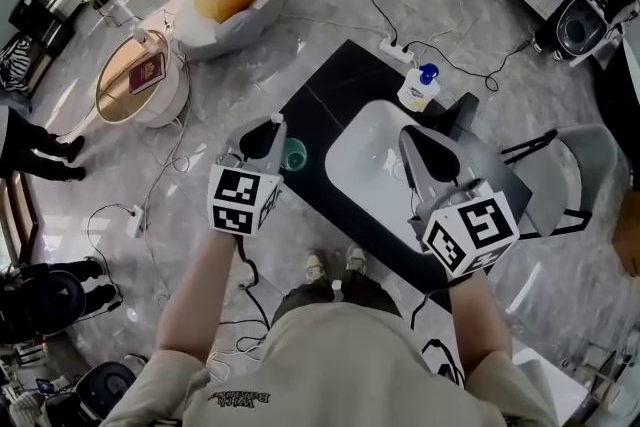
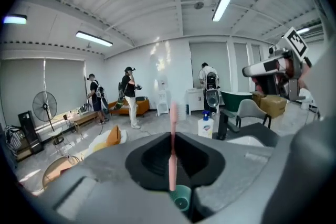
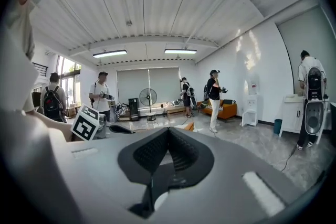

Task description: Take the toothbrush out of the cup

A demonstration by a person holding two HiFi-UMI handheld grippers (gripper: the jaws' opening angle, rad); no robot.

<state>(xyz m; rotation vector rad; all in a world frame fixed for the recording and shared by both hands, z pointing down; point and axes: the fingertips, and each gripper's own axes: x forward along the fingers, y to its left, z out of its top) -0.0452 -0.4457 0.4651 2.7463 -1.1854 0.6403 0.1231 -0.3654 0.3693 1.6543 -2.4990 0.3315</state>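
Left gripper is clamped on the pink toothbrush, held upright above the green cup. Right gripper is closed and empty. The slim handle could pivot or slip between the pads and drop

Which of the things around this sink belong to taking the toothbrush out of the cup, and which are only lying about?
Belong to the job:
- pink toothbrush, clamped upright in the left gripper
- green cup below it, on the black counter

Only lying about:
- soap bottle with blue pump
- white sink
- power strip on the floor
- grey chair
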